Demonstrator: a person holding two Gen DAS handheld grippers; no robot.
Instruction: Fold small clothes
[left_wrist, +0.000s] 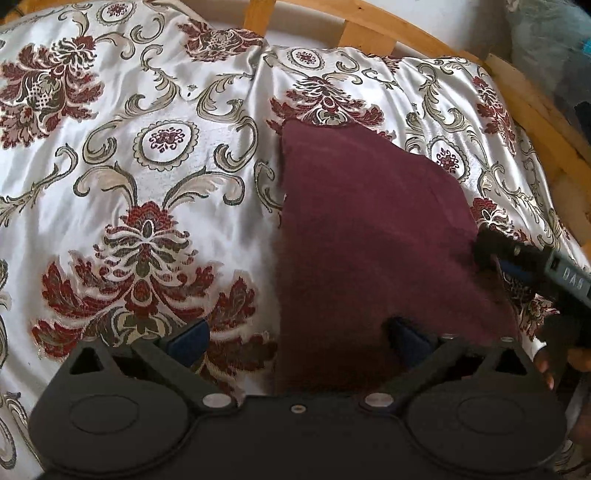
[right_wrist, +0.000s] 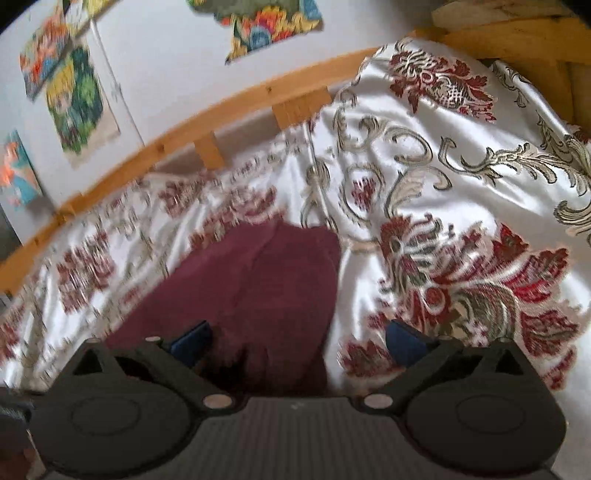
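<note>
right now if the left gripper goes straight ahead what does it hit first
Probably the maroon cloth: the open left gripper straddles its left edge, so one finger meets cloth and the other the bedspread. Depth is hard to judge.

Bed: you're over a bed w/ a satin bedspread (left_wrist: 207, 110), silvery-white, dark red floral medallions, beige-green scrolls; creased near the far edge.
Frame: wooden bed frame (right_wrist: 207, 122), light orange-tan rail w/ short slats below it, runs along the far side; in left wrist view it curves round to your right.
Wall: white wall (right_wrist: 166, 55) right behind the rail.
Wall decor: colourful patterned fabric pieces (right_wrist: 79, 107) stuck on it, orange/green/blue; one more top centre, one at far left edge.
Light: soft daylight, sheen on the satin; source not visible.
Sharpness: right wrist view blurred, details approx.
</note>
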